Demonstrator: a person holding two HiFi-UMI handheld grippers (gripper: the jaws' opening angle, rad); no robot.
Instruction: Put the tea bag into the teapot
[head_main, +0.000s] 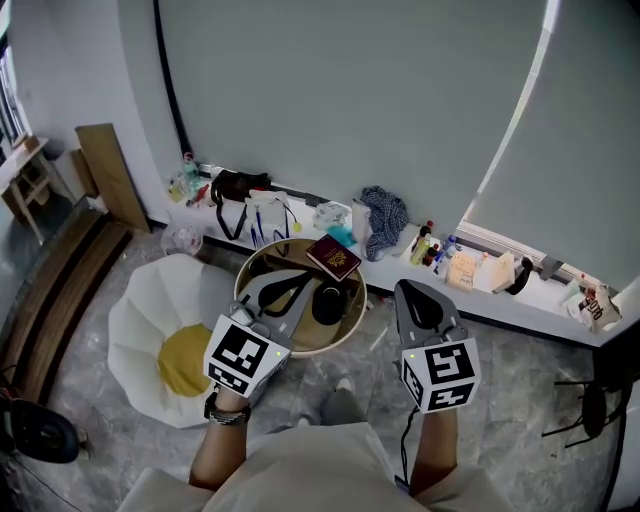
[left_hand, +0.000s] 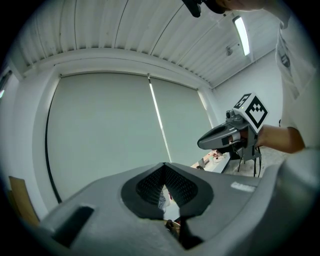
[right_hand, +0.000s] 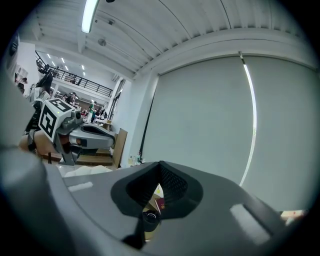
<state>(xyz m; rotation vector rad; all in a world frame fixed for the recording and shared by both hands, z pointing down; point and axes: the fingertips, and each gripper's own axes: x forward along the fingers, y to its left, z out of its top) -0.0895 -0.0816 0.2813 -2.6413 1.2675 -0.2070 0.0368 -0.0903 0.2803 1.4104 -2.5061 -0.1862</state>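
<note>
A black teapot (head_main: 328, 303) stands on a round wooden table (head_main: 262, 262), with a dark red book (head_main: 333, 258) just behind it. My left gripper (head_main: 300, 278) hovers over the table's left half, close to the teapot, jaws shut and empty. The right gripper (head_main: 413, 290) hangs beyond the table's right rim, also shut on nothing. In the right gripper view the teapot (right_hand: 149, 219) and book (right_hand: 160, 204) peek out below the closed tips (right_hand: 160, 164). The left gripper view shows its closed tips (left_hand: 164, 165) and the other gripper (left_hand: 225, 137) at the right. I cannot make out a tea bag.
A white flower-shaped cushion with a yellow centre (head_main: 150, 330) lies on the floor left of the table. A low ledge (head_main: 540, 292) along the wall carries bottles, bags and cloth. A black chair (head_main: 590, 405) stands at the right, wooden boards (head_main: 108, 175) at the left.
</note>
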